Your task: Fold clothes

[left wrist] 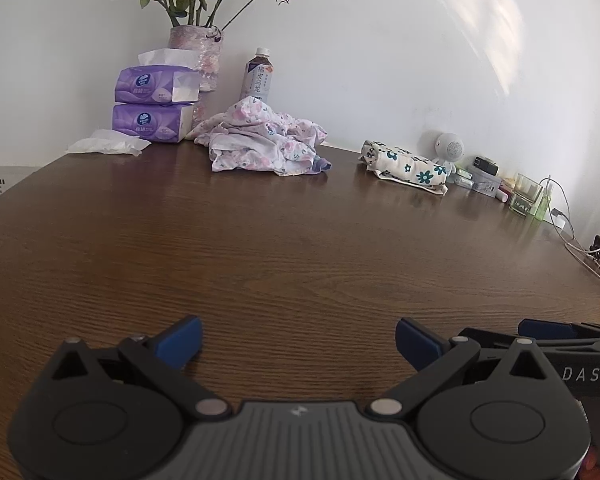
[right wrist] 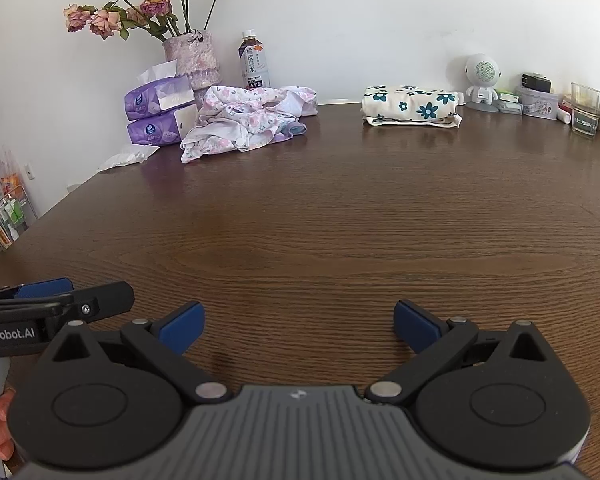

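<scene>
Both grippers sit side by side low over a brown wooden bench (right wrist: pixel 300 220), fingers spread wide and holding nothing: left gripper (left wrist: pixel 298 340), right gripper (right wrist: pixel 298 322). Far ahead by the wall lie a crumpled pink floral garment (right wrist: pixel 246 126) and, well apart to its right, a folded teal-flowered garment (right wrist: pixel 410 106).

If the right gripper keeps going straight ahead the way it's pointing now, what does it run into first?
Probably nothing soon: the right gripper is open over bare table. Its line runs between the crumpled floral garment and the folded flowered cloth, toward the wall.
</scene>
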{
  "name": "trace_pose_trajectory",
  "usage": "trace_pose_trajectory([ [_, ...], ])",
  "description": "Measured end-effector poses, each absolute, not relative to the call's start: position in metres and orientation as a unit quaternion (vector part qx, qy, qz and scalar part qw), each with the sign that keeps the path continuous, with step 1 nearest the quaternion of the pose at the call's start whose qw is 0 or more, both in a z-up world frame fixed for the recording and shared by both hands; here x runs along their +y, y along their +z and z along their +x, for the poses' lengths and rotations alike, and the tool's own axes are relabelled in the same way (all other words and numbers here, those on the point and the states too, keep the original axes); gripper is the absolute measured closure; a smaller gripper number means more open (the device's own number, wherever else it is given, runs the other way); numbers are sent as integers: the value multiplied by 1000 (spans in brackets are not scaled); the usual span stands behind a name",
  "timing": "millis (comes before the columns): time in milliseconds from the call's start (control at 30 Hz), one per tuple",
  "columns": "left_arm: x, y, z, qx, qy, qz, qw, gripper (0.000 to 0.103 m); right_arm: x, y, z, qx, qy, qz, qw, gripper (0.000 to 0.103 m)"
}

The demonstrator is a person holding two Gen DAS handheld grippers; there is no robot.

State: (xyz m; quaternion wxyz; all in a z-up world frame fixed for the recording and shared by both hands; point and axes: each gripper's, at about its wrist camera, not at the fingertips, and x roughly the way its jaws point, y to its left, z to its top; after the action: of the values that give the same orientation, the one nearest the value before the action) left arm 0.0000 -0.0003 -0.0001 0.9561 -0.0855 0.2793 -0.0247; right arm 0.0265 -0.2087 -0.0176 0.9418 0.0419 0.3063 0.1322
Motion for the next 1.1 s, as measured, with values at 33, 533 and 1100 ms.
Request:
trace_pose_trajectory([
  [33, -1, 0, 0, 279, -25, -86, 956, 0, -209, -18, 27, 306, 132, 43, 942, 1],
  [533, 0, -2, -1, 279, -25, -90, 956, 0, -213, -17, 26, 303, 135, 53, 942, 1],
  [1100, 1, -1, -1, 276, -27, -96, 956, 0, -213, -17, 26, 303, 136, 54, 942, 1],
])
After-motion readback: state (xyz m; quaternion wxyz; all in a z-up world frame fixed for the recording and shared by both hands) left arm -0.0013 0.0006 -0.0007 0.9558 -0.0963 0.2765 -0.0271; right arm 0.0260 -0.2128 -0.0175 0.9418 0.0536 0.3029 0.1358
